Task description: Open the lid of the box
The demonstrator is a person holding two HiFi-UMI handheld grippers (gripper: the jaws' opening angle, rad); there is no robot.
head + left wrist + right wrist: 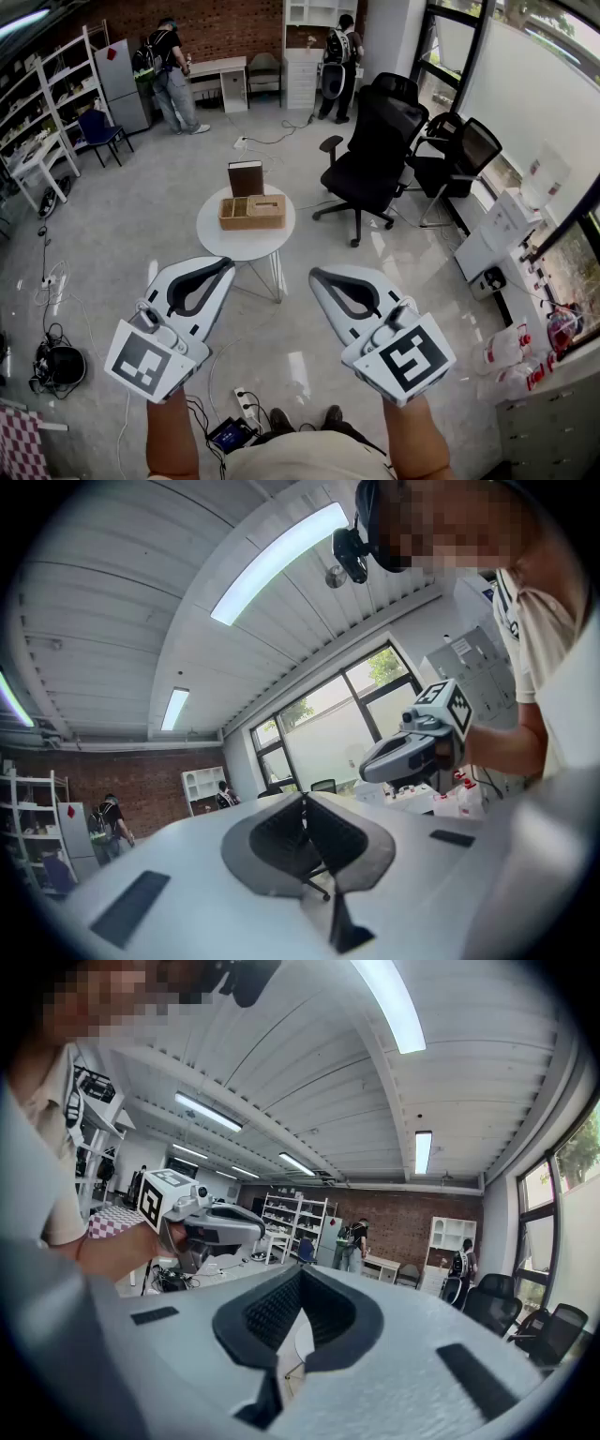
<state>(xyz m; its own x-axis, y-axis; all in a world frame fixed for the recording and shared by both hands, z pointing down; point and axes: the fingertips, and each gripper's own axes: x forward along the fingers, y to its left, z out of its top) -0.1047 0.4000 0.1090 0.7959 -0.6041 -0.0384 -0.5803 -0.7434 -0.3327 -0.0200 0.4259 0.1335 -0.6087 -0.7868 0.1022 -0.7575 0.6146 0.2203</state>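
Left gripper (226, 265), lower left of frame: jaws closed, nothing between them. Right gripper (317, 275), lower right: jaws closed too, empty. Wooden box (251, 215) sits on round white table (214, 236) at frame centre, above both grippers and well apart from them. Dark brown panel (246, 177) stands upright at box's far edge.

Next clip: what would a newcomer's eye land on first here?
The left gripper and right gripper, white, fill the head view's foreground, both shut and empty. Beyond them a wooden box sits on a small round white table, with a black office chair to its right.
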